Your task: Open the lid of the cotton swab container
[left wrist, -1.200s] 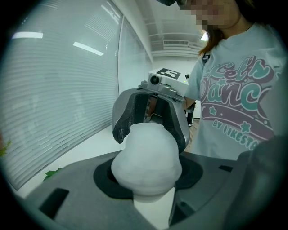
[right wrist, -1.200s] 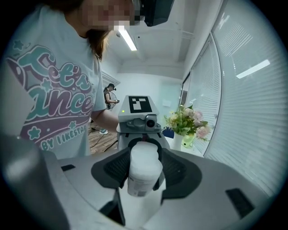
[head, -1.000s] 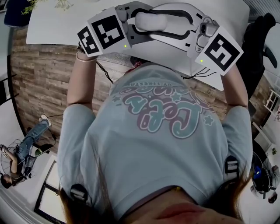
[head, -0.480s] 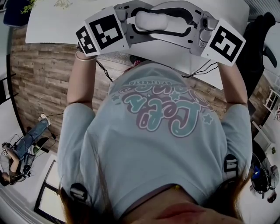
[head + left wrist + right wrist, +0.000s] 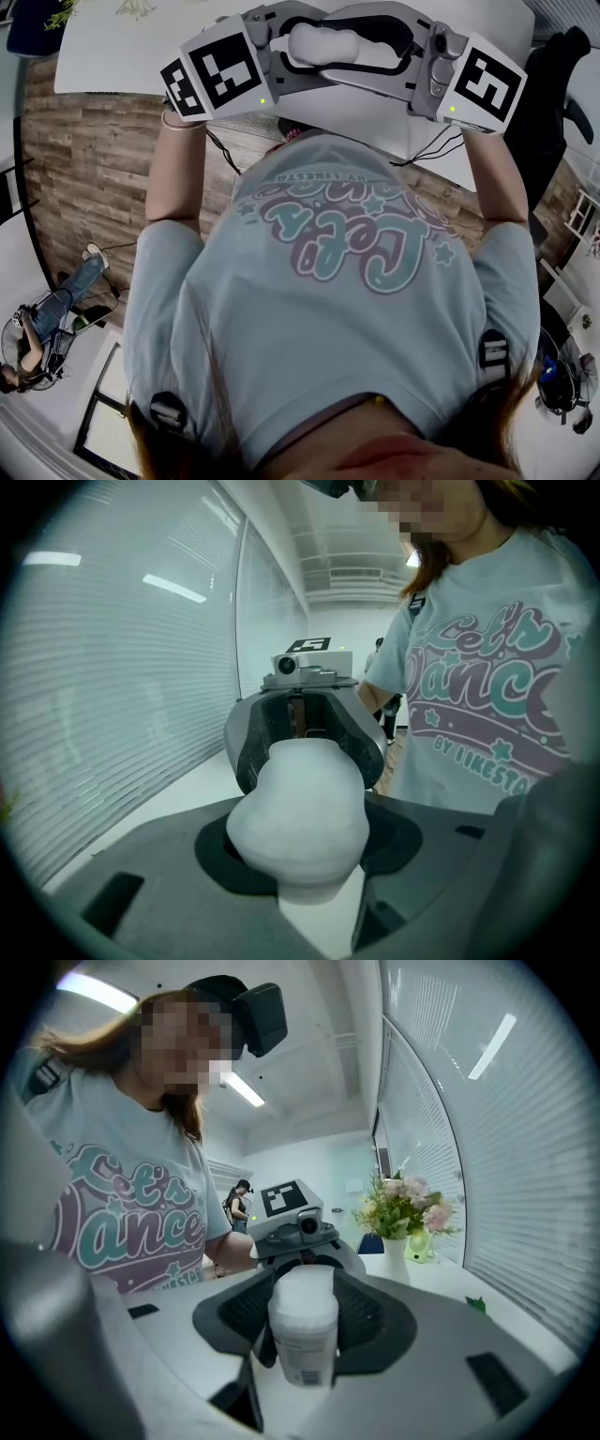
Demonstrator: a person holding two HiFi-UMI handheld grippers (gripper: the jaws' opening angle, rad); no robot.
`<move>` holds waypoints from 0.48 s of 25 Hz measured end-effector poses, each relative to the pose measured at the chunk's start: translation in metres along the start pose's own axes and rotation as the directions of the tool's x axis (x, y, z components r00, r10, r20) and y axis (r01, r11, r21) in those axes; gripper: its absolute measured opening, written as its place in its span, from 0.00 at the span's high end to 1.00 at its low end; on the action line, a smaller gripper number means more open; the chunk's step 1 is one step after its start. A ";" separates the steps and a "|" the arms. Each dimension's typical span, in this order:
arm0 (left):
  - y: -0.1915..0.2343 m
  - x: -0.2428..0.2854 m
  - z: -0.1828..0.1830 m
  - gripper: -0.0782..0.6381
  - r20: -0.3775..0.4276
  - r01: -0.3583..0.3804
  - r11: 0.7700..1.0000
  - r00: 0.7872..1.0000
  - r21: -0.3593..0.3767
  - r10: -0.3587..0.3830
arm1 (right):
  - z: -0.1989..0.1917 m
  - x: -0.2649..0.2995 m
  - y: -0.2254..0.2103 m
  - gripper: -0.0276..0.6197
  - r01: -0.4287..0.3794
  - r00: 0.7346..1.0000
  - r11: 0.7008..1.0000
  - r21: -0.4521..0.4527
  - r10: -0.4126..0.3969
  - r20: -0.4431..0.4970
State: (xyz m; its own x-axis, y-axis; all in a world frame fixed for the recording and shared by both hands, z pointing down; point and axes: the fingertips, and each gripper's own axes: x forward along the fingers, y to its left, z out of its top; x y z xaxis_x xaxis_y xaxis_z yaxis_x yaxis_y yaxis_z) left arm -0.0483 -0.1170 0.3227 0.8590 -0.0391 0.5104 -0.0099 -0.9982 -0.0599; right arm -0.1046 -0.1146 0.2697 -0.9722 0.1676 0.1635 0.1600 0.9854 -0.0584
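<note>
"Head view first: where is the cotton swab container?"

"High in the frame, lying crosswise over the white table. It sits between the two grippers, which point at each other in front of the person's chest."

"What is the left gripper doing?"

"Its own view shows the jaws clamped on the container, a pale rounded blur pressed between the dark pads."

"And the right gripper?"

"Its jaws have just been closing, with the container between them. It shows there as a white cylinder with a printed label, and both pads are against its sides."

"Is the lid off?"

"That cannot be told. In every view the container reads as one white piece."

"Anything else on the table?"

"Flowers in a vase, well beyond the grippers, beside the window blinds."
</note>
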 end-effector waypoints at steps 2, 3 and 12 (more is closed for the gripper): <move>-0.001 0.000 -0.001 0.61 -0.001 0.010 1.000 1.000 -0.008 -0.010 | -0.001 0.000 0.000 0.65 -0.002 1.000 1.000 0.014 0.002 -0.007; -0.001 0.001 -0.001 0.61 -0.004 0.015 1.000 1.000 -0.011 -0.015 | -0.001 0.001 0.000 0.65 0.004 1.000 1.000 -0.011 -0.004 -0.017; 0.000 -0.001 0.003 0.61 -0.018 0.015 1.000 1.000 -0.012 -0.015 | 0.003 0.003 0.001 0.63 0.085 0.996 0.986 -0.144 -0.088 -0.016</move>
State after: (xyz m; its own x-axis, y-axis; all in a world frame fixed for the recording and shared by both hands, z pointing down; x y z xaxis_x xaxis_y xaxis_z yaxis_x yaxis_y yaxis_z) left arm -0.0477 -0.1172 0.3191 0.8498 -0.0247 0.5266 -0.0034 -0.9991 -0.0415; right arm -0.1076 -0.1134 0.2673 -0.9796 0.0809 0.1840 0.1003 0.9901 0.0984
